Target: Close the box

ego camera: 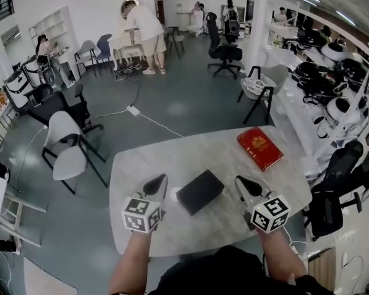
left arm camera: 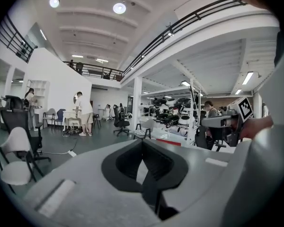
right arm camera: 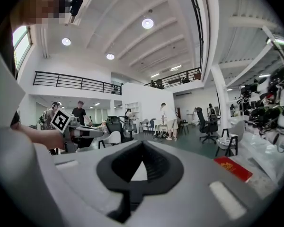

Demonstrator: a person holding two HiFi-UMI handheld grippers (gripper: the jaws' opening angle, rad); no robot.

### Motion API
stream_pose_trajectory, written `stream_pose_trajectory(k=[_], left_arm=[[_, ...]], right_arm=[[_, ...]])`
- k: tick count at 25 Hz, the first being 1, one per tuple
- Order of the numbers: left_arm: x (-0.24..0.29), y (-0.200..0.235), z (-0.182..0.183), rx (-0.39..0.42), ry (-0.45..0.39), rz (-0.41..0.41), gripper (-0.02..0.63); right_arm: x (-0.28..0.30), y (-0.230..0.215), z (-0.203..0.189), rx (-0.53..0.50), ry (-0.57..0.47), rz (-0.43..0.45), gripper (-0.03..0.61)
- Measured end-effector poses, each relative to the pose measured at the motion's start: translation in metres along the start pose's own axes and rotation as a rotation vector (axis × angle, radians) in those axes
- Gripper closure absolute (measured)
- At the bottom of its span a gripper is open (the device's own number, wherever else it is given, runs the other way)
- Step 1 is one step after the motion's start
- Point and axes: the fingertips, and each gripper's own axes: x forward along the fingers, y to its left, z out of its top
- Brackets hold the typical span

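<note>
Head view steeply down over table (ego camera: 166,165); gripper views level, sharing red book (right arm camera: 233,168).

Left gripper (ego camera: 156,184), right gripper (ego camera: 246,184): both closed, empty, near level.

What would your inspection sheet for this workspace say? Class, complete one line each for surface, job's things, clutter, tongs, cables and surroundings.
Surface: pale marbled table, mostly bare.
Job's things: black box lies between the tongs and looks closed.
Clutter: red book near the far right edge.
Grippers: left tongs and right tongs both shut, empty, flanking the box without touching it.
Cables: white lead and power strip on the floor; nothing seen on the table.
Surroundings: white chair, black office chair, person bent over a far desk.
</note>
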Motion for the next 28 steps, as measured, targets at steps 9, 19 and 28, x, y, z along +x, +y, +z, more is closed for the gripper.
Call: stream_pose_trajectory(k=[9,19,28], left_arm=[[0.027,0.001,0.014,-0.054,-0.059,0.038,0.603],[0.062,-0.011,0.021,-0.032,-0.068,0.098,0.603],[0.065,-0.012,0.021,-0.012,-0.042,0.113,0.601]], right_arm=[[0.023,-0.025,0.014,-0.024,-0.025,0.101,0.578],[0.033,-0.071,0.019,-0.043,-0.027,0.151,0.580],[0.040,-0.077,0.009,-0.014,-0.009,0.177,0.580]])
